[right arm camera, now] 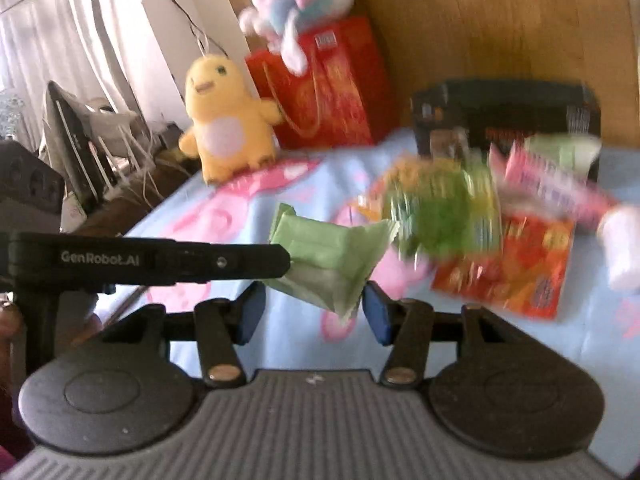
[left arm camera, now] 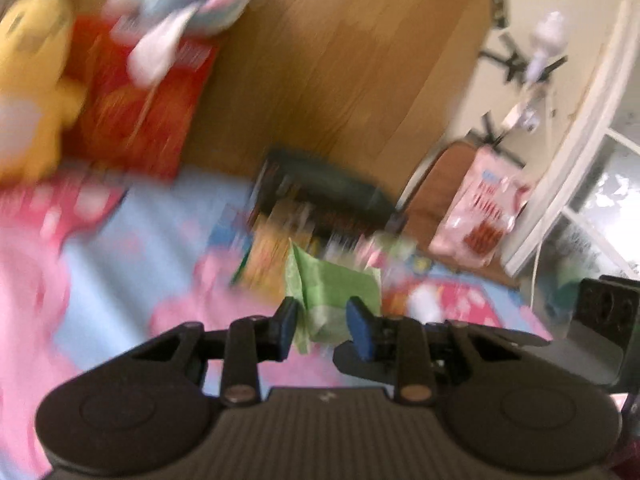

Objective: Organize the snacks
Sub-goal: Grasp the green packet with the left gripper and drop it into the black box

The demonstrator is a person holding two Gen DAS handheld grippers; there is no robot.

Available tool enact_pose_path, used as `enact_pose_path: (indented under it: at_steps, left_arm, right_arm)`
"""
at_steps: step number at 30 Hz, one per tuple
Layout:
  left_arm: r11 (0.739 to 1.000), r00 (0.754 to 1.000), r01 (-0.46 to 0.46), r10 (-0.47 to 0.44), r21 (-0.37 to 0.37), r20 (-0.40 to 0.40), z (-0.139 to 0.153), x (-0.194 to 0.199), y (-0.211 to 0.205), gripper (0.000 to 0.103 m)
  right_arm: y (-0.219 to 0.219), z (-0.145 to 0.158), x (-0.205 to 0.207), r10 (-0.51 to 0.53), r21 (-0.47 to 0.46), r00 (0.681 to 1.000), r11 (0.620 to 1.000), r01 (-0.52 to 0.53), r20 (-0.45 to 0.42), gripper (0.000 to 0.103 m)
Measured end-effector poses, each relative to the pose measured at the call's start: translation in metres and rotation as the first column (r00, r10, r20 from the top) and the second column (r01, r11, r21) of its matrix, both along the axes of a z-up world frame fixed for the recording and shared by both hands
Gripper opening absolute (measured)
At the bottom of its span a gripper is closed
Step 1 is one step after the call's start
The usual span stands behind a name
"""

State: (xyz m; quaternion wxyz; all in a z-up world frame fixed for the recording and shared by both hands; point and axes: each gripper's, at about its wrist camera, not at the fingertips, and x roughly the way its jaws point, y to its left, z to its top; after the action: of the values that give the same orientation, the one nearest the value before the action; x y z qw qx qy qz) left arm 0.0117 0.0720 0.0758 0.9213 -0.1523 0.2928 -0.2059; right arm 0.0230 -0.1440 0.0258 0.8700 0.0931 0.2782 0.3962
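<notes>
Fingers of the left gripper (left arm camera: 322, 322) pinch one edge of a pale green snack packet (right arm camera: 332, 256), which hangs in the air above the bedspread (right arm camera: 288, 344); in the right wrist view the left gripper's arm reaches in from the left edge and meets the packet's near side. That edge hold probably keeps the packet's body free to drop into a container. The right gripper (right arm camera: 312, 312) has its jaws apart with the packet's lower corner between the pads, touching neither as far as the blur allows, perhaps ready to steady it. Beyond, loose snack bags (right arm camera: 444, 212) lie heaped near the far right corner of the bed, just before a dark basket (right arm camera: 500, 96) against the wooden headboard (right arm camera: 500, 20), the likely destination.
</notes>
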Motion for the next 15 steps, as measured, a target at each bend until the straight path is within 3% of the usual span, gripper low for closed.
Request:
enact_pose_path:
  at_steps: [3,6,9,12,15]
  left_arm:
    - [0.999,0.996,0.042,-0.042,-0.002,0.074,0.027,0.047,-0.025,0.027]
    - [0.999,0.994,0.047,-0.047,0.006,0.095,0.035,0.106,-0.052,0.028]
    - [0.998,0.999,0.049,-0.048,-0.03,0.018,0.024,0.168,-0.067,0.028]
    - [0.999,0.998,0.029,-0.031,-0.036,-0.056,0.007,0.214,-0.08,0.028]
    - [1.0,0.995,0.002,-0.003,-0.005,-0.102,-0.007,0.237,-0.087,0.043]
  right_arm:
    - [-0.008,0.029,0.027,-0.071,0.018,0.992,0.997,0.069,0.108,0.056]
    - [-0.025,0.046,0.067,-0.145,0.03,0.977,0.989,0.142,0.155,0.056]
    - [-0.033,0.05,0.125,-0.197,-0.029,0.97,0.979,0.203,0.143,0.056]
    - [-0.035,0.04,0.176,-0.213,-0.092,0.974,0.971,0.219,0.076,0.056]
    - [-0.031,0.028,0.204,-0.222,-0.134,0.975,0.966,0.223,0.024,0.059]
